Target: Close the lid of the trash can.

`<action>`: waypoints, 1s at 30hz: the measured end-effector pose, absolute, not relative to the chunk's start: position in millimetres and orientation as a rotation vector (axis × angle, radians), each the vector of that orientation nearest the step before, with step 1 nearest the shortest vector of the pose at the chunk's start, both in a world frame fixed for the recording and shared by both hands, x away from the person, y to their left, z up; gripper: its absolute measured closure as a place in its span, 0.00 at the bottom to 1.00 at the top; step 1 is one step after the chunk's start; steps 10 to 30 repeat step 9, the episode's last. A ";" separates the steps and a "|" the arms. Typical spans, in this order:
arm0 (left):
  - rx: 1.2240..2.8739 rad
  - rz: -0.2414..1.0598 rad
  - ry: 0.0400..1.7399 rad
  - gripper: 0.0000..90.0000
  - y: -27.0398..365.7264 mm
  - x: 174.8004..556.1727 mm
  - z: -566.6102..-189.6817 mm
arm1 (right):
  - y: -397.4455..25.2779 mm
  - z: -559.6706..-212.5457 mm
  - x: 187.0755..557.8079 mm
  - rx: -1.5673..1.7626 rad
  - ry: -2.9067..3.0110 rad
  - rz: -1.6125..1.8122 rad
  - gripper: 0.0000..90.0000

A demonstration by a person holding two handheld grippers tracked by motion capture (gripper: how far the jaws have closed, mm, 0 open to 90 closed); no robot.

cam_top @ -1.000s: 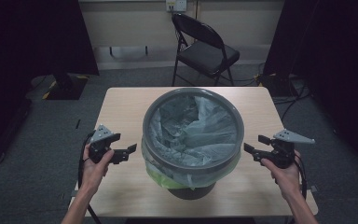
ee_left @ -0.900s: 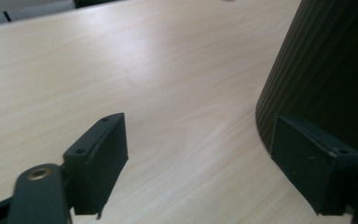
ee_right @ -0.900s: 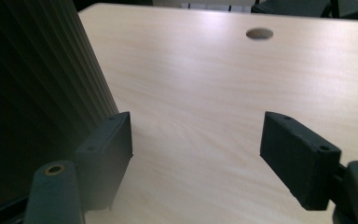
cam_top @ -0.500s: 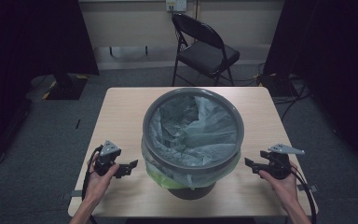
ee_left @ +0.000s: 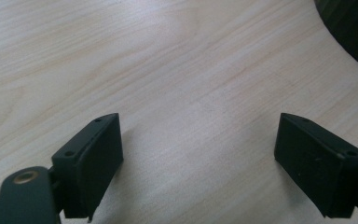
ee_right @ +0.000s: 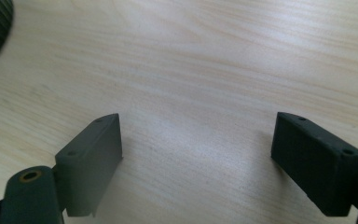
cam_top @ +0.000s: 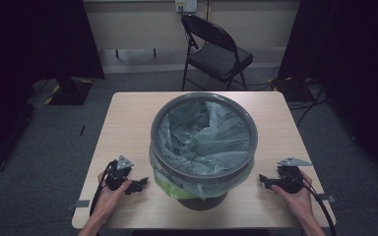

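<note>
A grey waste bin (cam_top: pixel 204 147), lined with a pale translucent bag (cam_top: pixel 202 135), stands at the centre of the frame on a light wooden table (cam_top: pixel 128 118). The left gripper (cam_top: pixel 137 186) rests at lower left, the right gripper (cam_top: pixel 266 181) at lower right — jaws spread wide on both, holding nothing, both just clear of the bin. To work the liner well, each should likely rise to the rim and pinch only the bag's overhang — evenly, from opposite sides.
</note>
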State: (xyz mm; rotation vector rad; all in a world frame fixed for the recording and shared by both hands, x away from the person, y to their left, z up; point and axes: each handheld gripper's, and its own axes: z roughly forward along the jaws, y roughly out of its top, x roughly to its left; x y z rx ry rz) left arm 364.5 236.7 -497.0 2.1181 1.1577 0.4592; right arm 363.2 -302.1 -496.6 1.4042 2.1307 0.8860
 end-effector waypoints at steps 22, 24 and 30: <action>2.086 0.492 1.163 0.05 236.1 365.7 -502.4 | -301.3 -499.8 361.2 1.396 2.100 0.907 0.14; 2.086 0.492 1.163 0.05 236.1 365.7 -502.4 | -301.3 -499.8 361.2 1.396 2.100 0.907 0.14; 2.086 0.492 1.163 0.05 236.1 365.7 -502.4 | -301.3 -499.8 361.2 1.396 2.100 0.907 0.14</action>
